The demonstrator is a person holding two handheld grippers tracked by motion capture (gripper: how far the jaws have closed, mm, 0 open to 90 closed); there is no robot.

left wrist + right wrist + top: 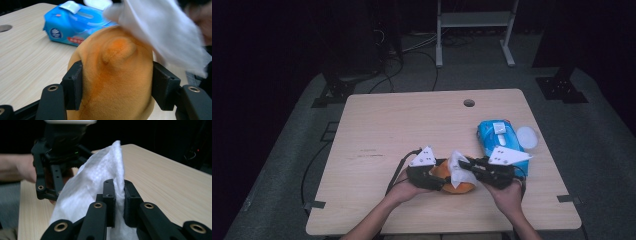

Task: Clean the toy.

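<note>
Between the 2 black jaws of the left gripper (117, 87) sits a soft orange plush toy with a rounded, fuzzy body (115, 75); the pads press on its flanks from both sides, so it is pinched and held near the front edge of the table (412, 125). Across from it, the right gripper (119, 197) has its jaws pressed together on a fold of thin white wet wipe (100, 177), whose loose sheet drapes over the top of the toy and hangs down its far side. From the high view, the 2 grippers face each other, the left gripper (439, 177) at the toy's left and the right gripper (464, 167) at its right, with the toy (454, 184) and the wipe (458, 170) between them and the person's hands behind. Just beyond the right gripper lies a blue soft pack of wet wipes with a white flip lid (498, 136), and a round white disc (527, 136) rests beside it.

By my judgement the work in hand is wiping the toy. The risks: the plush is yielding, so it could twist or slide out of the left jaws under a firm stroke; the wipe is held by a narrow fold and could tear or pull free if it drags on the fuzzy nap.
</note>
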